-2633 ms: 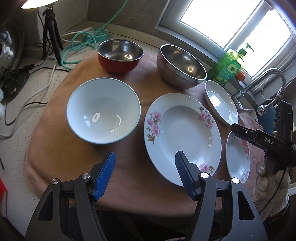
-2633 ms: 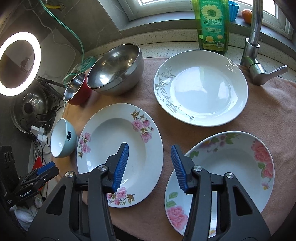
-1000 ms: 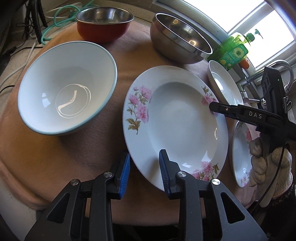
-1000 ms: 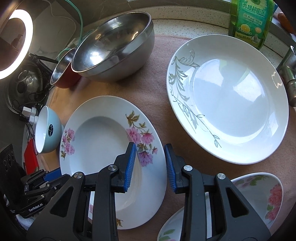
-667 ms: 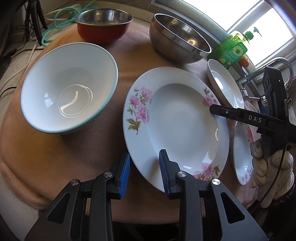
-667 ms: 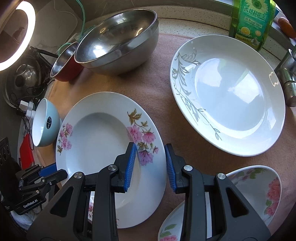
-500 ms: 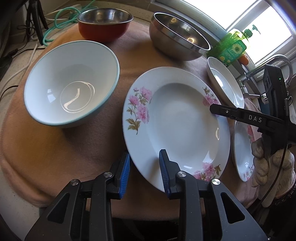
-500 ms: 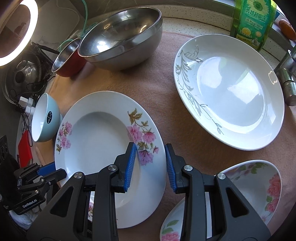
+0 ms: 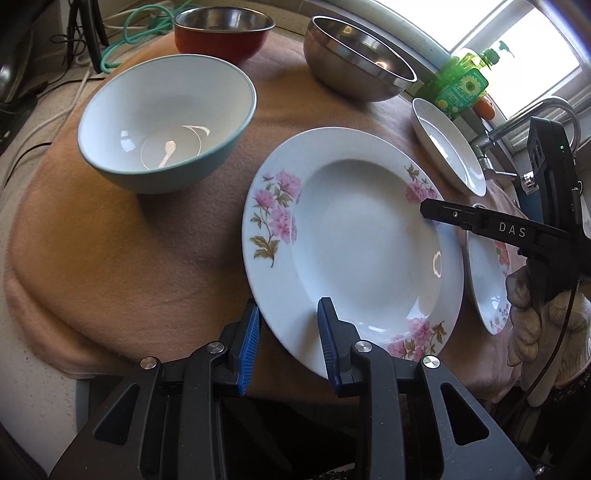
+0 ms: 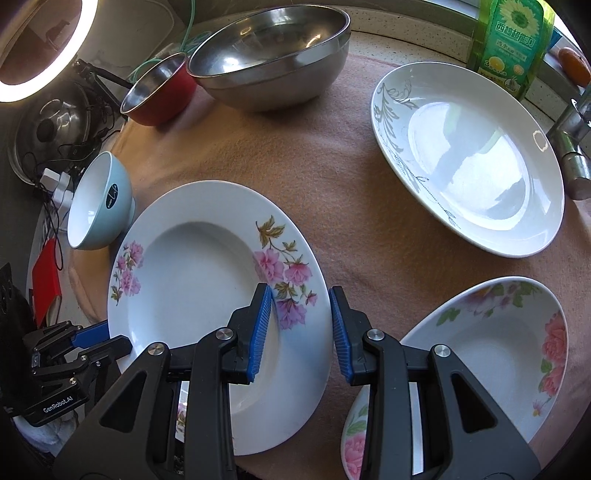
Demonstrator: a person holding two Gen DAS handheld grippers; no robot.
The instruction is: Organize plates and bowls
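A deep plate with pink flowers (image 9: 354, 236) (image 10: 192, 273) is held over the tan cloth (image 9: 122, 251). My left gripper (image 9: 290, 341) is shut on its near rim. My right gripper (image 10: 301, 326) is shut on its opposite rim and shows at the right of the left wrist view (image 9: 476, 221). A light blue bowl (image 9: 166, 122) (image 10: 99, 203) stands left of the plate. A red-sided steel bowl (image 9: 223, 31) (image 10: 159, 88) and a large steel bowl (image 9: 358, 59) (image 10: 269, 55) stand at the back. A white plate with grey leaves (image 10: 469, 158) and a rose-patterned plate (image 10: 472, 365) lie to the right.
A green dish soap bottle (image 10: 513, 44) and a faucet (image 10: 572, 155) stand by the window at the right. Cables and a green hose (image 9: 136, 33) lie off the cloth at the back left. A ring light (image 10: 40, 44) glows at the far left.
Both grippers closed from open onto opposite rims of the pink-flowered plate. Over the last second the plate has risen slightly and both views sit lower and closer to the other dishes.
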